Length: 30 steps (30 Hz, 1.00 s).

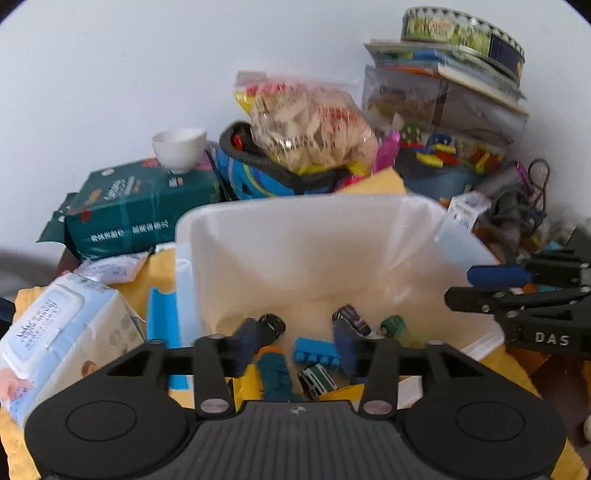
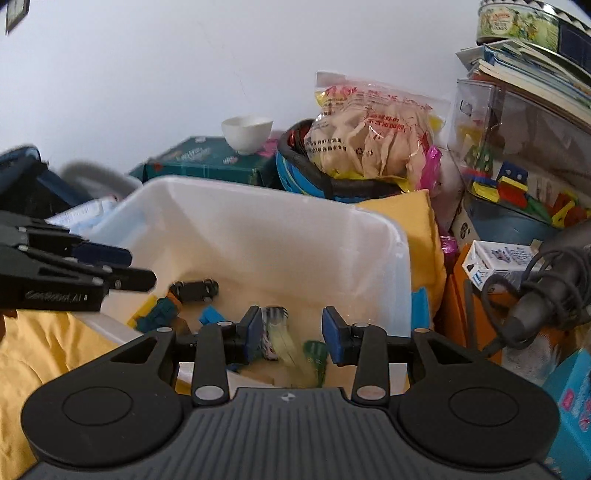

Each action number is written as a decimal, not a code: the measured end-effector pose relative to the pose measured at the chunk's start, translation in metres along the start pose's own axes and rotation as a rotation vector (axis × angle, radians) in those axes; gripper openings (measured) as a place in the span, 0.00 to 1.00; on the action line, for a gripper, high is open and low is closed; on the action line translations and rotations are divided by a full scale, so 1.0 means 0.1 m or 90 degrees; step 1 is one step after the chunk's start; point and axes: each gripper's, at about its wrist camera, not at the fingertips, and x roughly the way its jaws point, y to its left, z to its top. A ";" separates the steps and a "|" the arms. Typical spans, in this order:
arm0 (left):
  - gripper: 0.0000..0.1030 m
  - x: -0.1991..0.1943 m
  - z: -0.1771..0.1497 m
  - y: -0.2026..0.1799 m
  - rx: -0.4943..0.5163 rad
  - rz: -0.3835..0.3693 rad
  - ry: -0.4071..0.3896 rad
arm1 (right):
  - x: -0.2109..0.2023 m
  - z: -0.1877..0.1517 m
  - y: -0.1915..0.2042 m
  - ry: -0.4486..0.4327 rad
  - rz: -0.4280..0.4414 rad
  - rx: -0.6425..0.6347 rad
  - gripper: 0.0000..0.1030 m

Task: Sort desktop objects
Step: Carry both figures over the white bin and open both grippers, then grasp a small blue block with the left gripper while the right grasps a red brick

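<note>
Left wrist view, white bin (image 1: 258, 236) holding toy cars (image 1: 317, 380), blue brick (image 1: 316, 352).

A translucent white plastic bin (image 1: 207, 236) stands open, holding small toy cars (image 1: 351, 317) and a blue building brick (image 1: 316, 350) scattered on its floor.

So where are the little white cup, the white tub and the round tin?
White cup (image 1: 180, 149), left wrist view, its side.
White tub (image 1: 295, 236), left wrist view, far inner wall.
Round tin (image 2: 517, 24), right wrist view, its printed side.
</note>
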 end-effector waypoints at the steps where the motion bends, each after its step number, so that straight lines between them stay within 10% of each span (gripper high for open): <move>1: 0.53 -0.07 0.00 0.00 -0.005 0.000 -0.007 | -0.03 0.01 0.00 -0.006 0.000 0.004 0.40; 8: 0.76 -0.90 -0.39 -0.12 -0.010 0.001 -0.052 | -0.63 -0.12 0.08 -0.064 0.027 -0.025 0.45; 14: 0.75 -1.08 -1.31 -0.30 -0.021 0.005 0.076 | -1.02 -0.70 0.33 -0.012 0.064 -0.102 0.44; 20: 0.66 -1.02 -1.89 -0.46 -0.010 0.007 0.152 | -1.17 -1.31 0.56 0.058 0.064 -0.154 0.43; 26: 0.37 -0.80 -1.94 -0.51 -0.003 0.014 0.166 | -1.35 -1.61 0.62 0.086 0.065 -0.146 0.43; 30: 0.37 -0.84 -1.94 -0.63 -0.013 -0.046 0.159 | -1.30 -1.88 0.70 0.123 0.012 -0.204 0.42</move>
